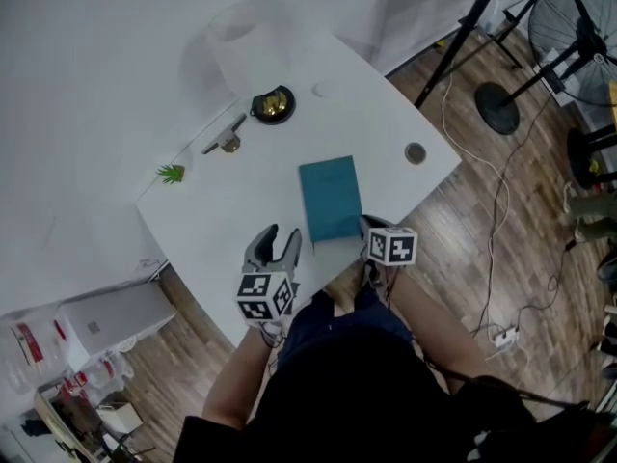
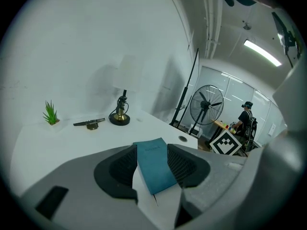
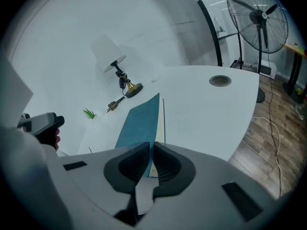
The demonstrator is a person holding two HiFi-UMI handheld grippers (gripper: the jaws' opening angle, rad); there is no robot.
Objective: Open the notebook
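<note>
A teal notebook [image 1: 330,199] lies on the white table [image 1: 241,210], its near end at the table's front edge. My right gripper [image 1: 370,226] is at the notebook's near right corner, shut on the teal cover [image 3: 139,123]. In the right gripper view the cover's edge runs between the pads [image 3: 136,164], and cream pages [image 3: 159,128] show beside it. My left gripper [image 1: 278,239] is open by the near left corner. In the left gripper view the notebook [image 2: 153,169] shows between the spread jaws, and the pads do not press on it.
A brass-based desk lamp [image 1: 273,104], a dark pen-like item [image 1: 224,141] and a small green plant [image 1: 171,173] stand at the table's back. A round grommet [image 1: 415,152] sits near the right edge. A stand's base [image 1: 496,107], a fan [image 1: 578,17] and cables lie on the floor to the right.
</note>
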